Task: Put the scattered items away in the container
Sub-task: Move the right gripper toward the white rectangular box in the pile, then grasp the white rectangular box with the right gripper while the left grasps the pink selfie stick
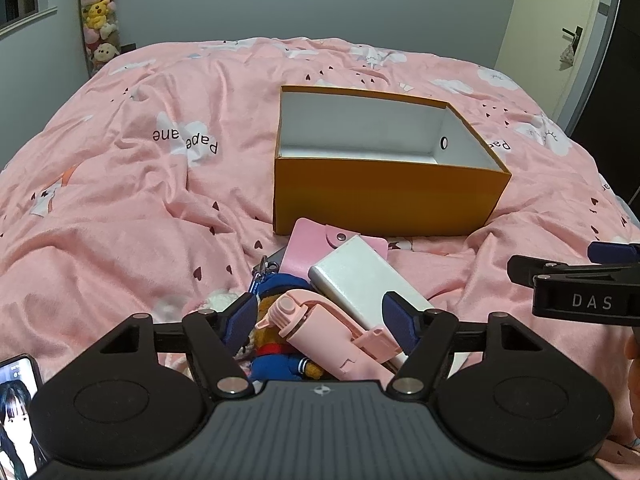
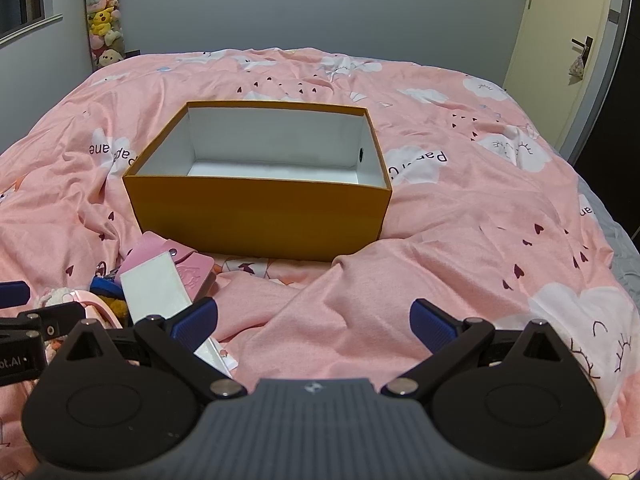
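Note:
An open orange box (image 1: 384,200) (image 2: 260,216) with a bare white inside sits on the pink duvet. In front of it lies a pile: a pink snap wallet (image 1: 312,248) (image 2: 192,272), a white power bank (image 1: 360,276) (image 2: 154,284), a pink folding gadget (image 1: 320,332) and a small plush toy in blue (image 1: 280,364) with a metal clasp (image 1: 266,268). My left gripper (image 1: 320,316) is open low over the pile, its blue pads either side of the pink gadget. My right gripper (image 2: 314,320) is open over bare duvet to the right of the pile, with nothing between its fingers.
The rumpled pink duvet (image 2: 460,220) covers the whole bed. A phone (image 1: 18,412) with a lit screen lies at the near left. A tall tube of plush toys (image 1: 98,12) stands in the far left corner. A door (image 1: 552,20) is at the far right.

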Action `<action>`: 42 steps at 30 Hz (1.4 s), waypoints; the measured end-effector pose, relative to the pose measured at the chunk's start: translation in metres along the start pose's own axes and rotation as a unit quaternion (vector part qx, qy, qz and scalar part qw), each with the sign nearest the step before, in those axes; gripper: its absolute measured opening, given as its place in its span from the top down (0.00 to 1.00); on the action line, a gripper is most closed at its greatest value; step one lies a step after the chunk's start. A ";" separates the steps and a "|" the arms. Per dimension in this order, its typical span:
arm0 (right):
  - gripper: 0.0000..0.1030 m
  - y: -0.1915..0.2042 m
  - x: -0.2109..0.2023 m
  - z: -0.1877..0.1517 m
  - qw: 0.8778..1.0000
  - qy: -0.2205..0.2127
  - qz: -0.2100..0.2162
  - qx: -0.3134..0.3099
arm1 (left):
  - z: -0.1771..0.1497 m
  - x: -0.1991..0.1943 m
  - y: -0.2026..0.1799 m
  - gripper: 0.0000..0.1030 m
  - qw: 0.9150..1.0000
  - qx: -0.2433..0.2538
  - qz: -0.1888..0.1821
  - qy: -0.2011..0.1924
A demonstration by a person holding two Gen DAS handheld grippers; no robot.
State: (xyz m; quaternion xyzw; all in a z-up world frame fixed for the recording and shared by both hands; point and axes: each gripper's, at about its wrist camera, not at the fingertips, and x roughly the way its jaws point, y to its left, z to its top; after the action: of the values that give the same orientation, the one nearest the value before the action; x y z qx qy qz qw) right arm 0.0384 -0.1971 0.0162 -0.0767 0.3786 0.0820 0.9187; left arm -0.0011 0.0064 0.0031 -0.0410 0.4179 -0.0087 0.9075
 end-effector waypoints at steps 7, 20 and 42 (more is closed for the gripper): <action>0.00 -0.006 -0.009 0.001 0.998 -0.047 0.033 0.000 | 0.005 -0.003 0.011 0.27 1.000 -0.018 0.005 -0.005; 0.31 -0.006 -0.006 -0.011 0.987 -0.089 0.119 -0.060 | 0.006 0.011 0.020 0.45 0.998 -0.040 -0.029 0.025; 0.39 0.021 0.059 -0.056 0.970 0.056 0.206 -0.116 | -0.021 0.068 0.009 0.52 0.979 -0.086 -0.097 0.159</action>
State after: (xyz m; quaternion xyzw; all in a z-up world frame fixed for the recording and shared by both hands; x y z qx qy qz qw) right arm 0.0371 -0.1822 -0.0669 -0.1076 0.4250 0.3086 0.8441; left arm 0.0271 0.0101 -0.0633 -0.1575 0.5504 -0.0671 0.8171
